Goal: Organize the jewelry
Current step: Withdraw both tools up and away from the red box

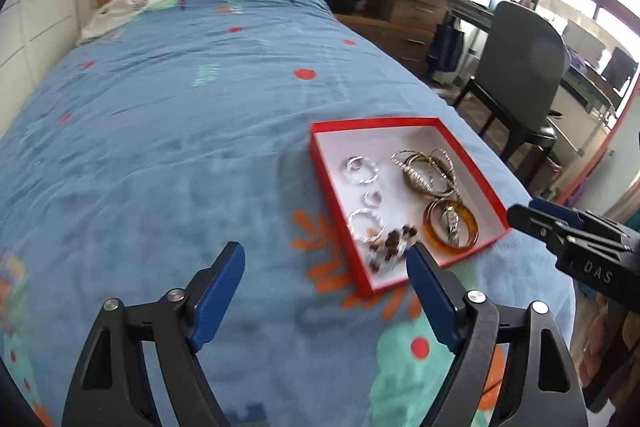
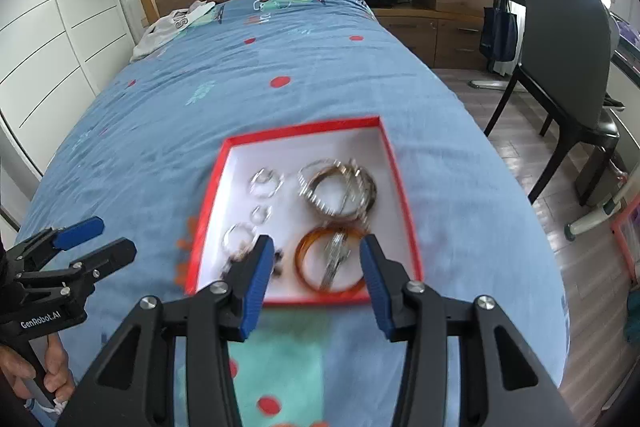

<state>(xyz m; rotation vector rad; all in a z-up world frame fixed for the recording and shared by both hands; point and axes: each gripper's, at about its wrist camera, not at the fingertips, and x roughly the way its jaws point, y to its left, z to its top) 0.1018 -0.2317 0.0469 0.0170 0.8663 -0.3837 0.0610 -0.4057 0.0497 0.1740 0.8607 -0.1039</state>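
Right wrist view: red box [image 2: 404,195] ahead of the wide, empty right hand-held gripper [image 2: 316,247] holds every visible bangle and ring; left hand-held gripper [image 1: 324,259] likewise wide and empty; sorting looks nearly finished.

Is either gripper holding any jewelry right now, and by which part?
Nothing is held. The left gripper and right gripper both have open, empty jaws above the red box.
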